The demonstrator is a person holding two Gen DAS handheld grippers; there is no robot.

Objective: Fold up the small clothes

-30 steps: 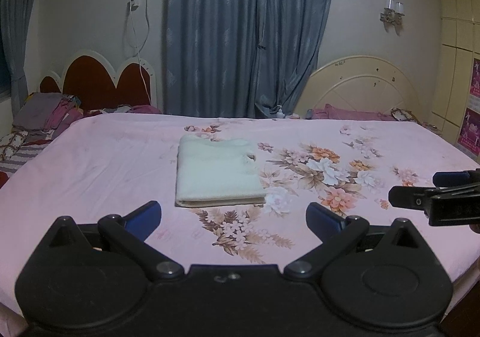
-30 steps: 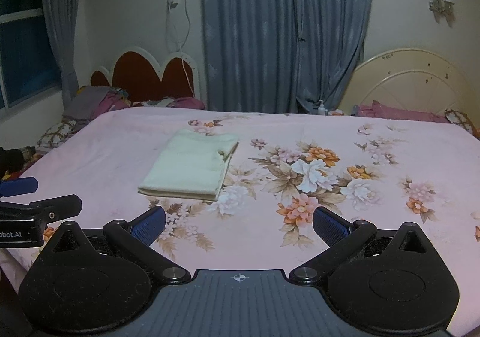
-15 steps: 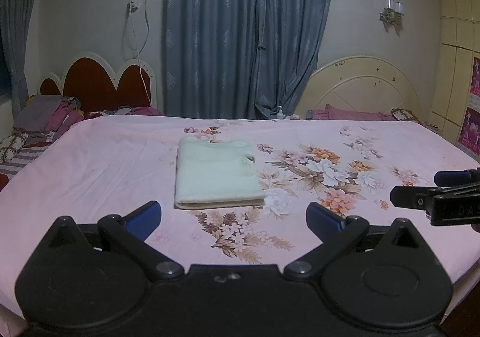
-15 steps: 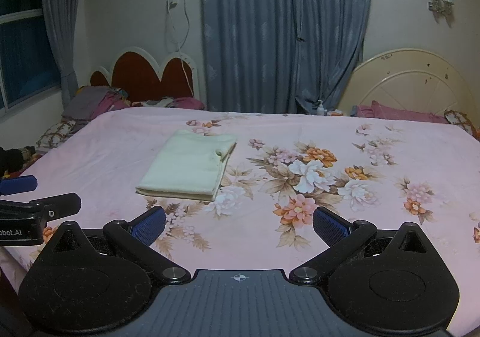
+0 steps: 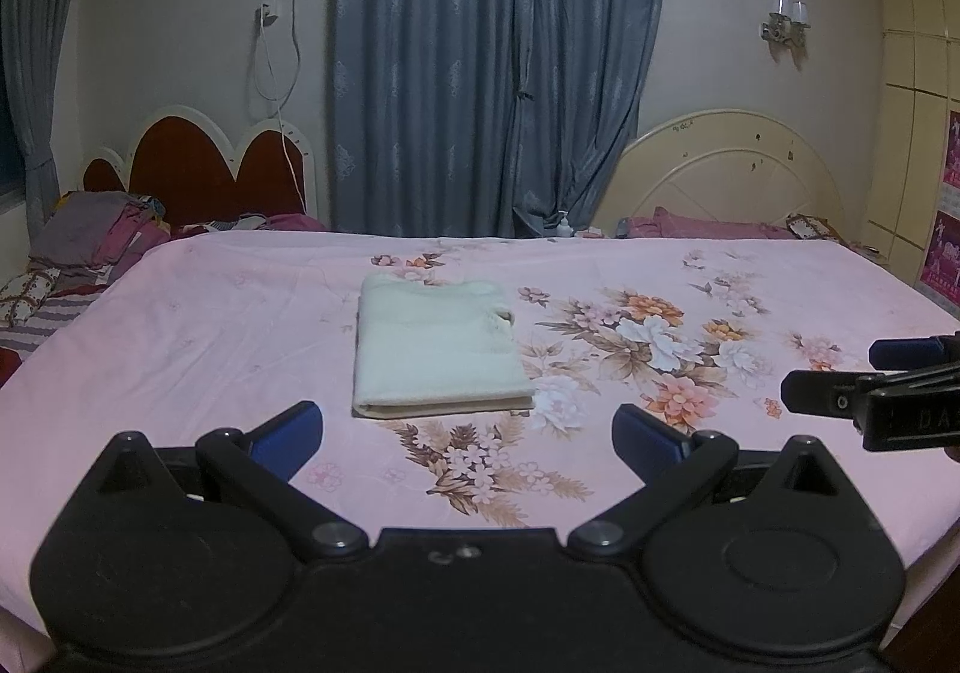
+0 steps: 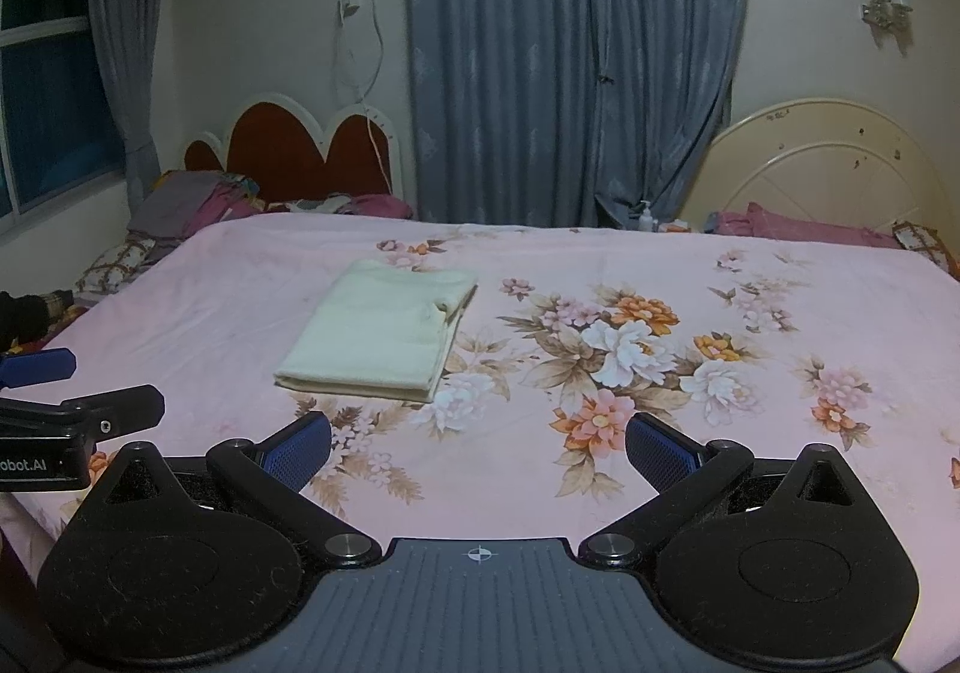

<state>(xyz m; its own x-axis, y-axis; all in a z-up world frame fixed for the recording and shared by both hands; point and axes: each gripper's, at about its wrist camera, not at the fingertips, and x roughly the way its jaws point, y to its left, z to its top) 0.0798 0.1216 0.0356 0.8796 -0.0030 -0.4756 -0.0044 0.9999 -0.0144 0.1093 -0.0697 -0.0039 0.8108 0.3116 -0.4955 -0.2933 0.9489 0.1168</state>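
Note:
A cream garment [image 5: 435, 346] lies folded into a neat rectangle on the pink floral bedsheet [image 5: 660, 277]; it also shows in the right wrist view [image 6: 384, 340]. My left gripper [image 5: 468, 436] is open and empty, held just short of the garment's near edge. My right gripper [image 6: 480, 448] is open and empty, to the right of the garment and nearer than it. Each gripper shows in the other's view: the right one at the right edge [image 5: 840, 379], the left one at the left edge [image 6: 102, 385].
A red scalloped headboard [image 5: 210, 175] with piled clothes [image 5: 96, 235] stands at the far left. A cream headboard [image 5: 732, 175] with pink bedding stands at the far right. Grey curtains [image 5: 492, 73] hang behind. A small bottle [image 6: 645, 217] stands beyond the bed.
Both grippers have drifted back and up slightly from the folded garment. The garment has not moved and both grippers stay open.

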